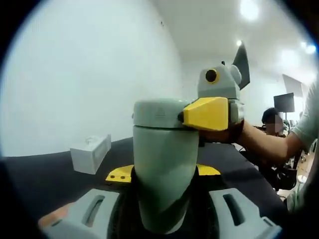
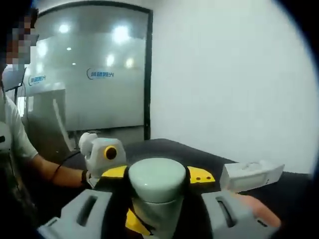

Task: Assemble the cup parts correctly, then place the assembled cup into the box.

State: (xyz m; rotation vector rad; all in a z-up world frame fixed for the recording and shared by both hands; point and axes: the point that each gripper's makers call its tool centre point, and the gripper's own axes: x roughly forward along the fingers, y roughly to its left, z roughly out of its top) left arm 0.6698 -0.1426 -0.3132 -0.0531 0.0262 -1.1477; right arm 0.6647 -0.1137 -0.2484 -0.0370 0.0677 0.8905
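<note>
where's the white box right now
In the left gripper view the white box sits on the dark table, left of the held cup.

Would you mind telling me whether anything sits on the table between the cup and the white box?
Nothing visible does. The cup is held by both claws: the left claw on its body, the right claw on its lid. The dark table towards the white box looks bare.
</note>
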